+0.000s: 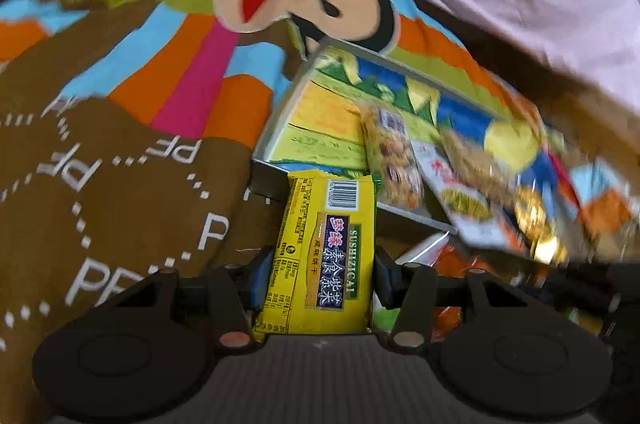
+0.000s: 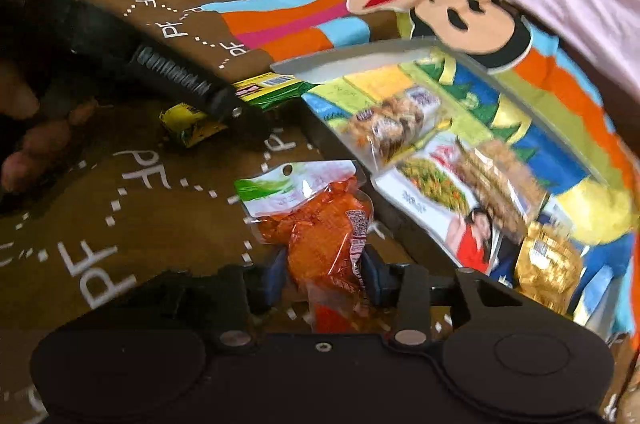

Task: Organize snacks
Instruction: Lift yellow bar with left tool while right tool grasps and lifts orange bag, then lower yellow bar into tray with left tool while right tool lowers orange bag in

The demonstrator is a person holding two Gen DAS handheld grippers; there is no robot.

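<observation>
The left gripper (image 1: 316,284) clamps a flat yellow foil biscuit packet (image 1: 320,256) just short of the colourful open cardboard box (image 1: 320,128). The right gripper (image 2: 324,276) pinches a crinkly orange plastic snack pouch (image 2: 320,240) lying on the brown printed bedspread (image 2: 152,208); gripped only at its loose lower end, the slippery film could slide out on lifting

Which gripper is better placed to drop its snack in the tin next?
Left. The left gripper already holds the yellow packet with its tip at the tin rim. The right gripper pinches the orange pouch down on the blanket, beside the tin.
</observation>
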